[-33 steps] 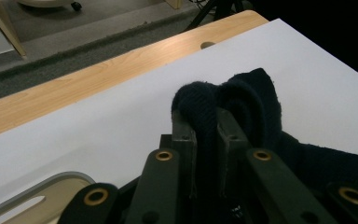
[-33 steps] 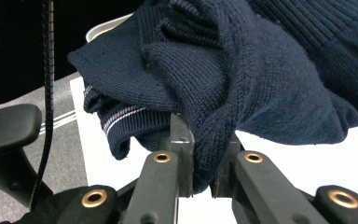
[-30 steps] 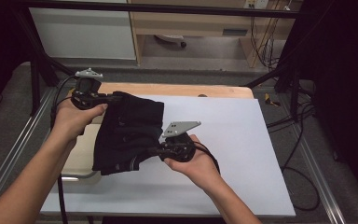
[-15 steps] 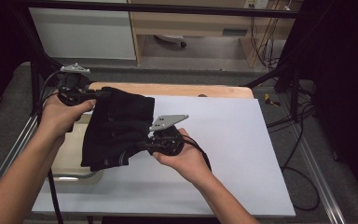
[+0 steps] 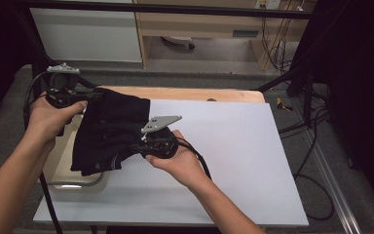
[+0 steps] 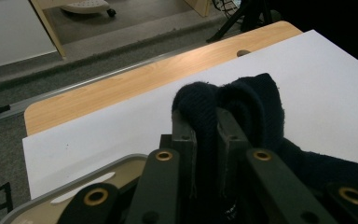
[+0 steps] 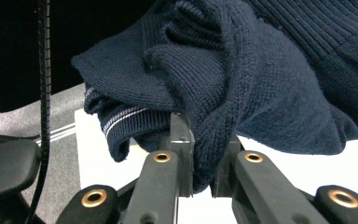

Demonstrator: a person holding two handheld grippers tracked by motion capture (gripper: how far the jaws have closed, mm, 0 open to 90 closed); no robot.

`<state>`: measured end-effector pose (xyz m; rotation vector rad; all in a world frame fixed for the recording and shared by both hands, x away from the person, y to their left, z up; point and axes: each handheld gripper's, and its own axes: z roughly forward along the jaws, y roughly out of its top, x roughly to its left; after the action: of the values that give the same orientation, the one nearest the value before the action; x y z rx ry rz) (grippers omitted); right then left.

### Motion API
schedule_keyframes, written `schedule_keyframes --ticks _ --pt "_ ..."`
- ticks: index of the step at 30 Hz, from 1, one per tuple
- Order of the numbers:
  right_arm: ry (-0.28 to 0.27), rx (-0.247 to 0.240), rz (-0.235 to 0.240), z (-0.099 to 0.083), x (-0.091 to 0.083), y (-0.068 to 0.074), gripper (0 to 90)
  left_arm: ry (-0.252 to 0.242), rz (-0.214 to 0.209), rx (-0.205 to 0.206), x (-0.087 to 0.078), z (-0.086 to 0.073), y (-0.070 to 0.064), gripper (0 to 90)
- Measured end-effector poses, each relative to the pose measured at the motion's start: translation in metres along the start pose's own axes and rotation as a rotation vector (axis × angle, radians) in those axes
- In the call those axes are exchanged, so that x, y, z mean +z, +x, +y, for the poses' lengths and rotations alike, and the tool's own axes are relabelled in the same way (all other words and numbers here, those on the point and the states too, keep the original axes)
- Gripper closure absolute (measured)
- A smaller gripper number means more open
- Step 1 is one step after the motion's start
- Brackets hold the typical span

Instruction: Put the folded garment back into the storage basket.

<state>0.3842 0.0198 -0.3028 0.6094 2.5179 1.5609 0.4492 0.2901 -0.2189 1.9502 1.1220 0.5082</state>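
A folded dark navy knit sweater point(image 5: 109, 129) hangs between both grippers over the left side of the white table top point(image 5: 233, 156). My left gripper point(image 5: 85, 100) is shut on its far upper edge; in the left gripper view the knit point(image 6: 242, 100) bulges over the closed jaws of that gripper point(image 6: 207, 130). My right gripper point(image 5: 136, 145) is shut on a fold at the sweater's right side. In the right gripper view the navy knit point(image 7: 261, 70), with a pale stripe on a cuff point(image 7: 121, 119), is pinched by the right gripper point(image 7: 204, 140).
A beige tray point(image 5: 78, 183) sits at the table's left edge, partly under the sweater, its corner point(image 6: 74, 186) seen below the left gripper. A wooden board point(image 5: 199, 93) runs along the far edge. Cables point(image 5: 311, 131) lie on the floor at right.
Both grippers have carried the sweater leftward, so it now hangs over the tray and the table's left edge. Both have stayed shut on it.
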Motion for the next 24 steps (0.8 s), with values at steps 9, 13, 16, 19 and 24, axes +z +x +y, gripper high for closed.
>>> schedule_keyframes --ticks 9,13,16,19,24 --pt "0.007 -0.009 0.012 0.008 0.014 0.002 83.0 -0.002 0.017 -0.006 -0.007 -0.004 0.010 80.5" --pt "0.007 -0.011 0.014 0.011 0.019 0.004 83.0 -0.002 0.024 -0.010 -0.010 -0.005 0.014 80.5" --pt "0.005 -0.015 0.017 0.014 0.023 0.005 83.0 -0.004 0.029 -0.014 -0.013 -0.006 0.017 80.5" --pt "-0.002 -0.018 0.018 0.016 0.026 0.007 83.0 -0.005 0.033 -0.017 -0.016 -0.006 0.021 80.5" --pt "-0.004 -0.022 0.022 0.019 0.034 0.009 83.0 -0.006 0.045 -0.020 -0.019 -0.008 0.026 80.5"
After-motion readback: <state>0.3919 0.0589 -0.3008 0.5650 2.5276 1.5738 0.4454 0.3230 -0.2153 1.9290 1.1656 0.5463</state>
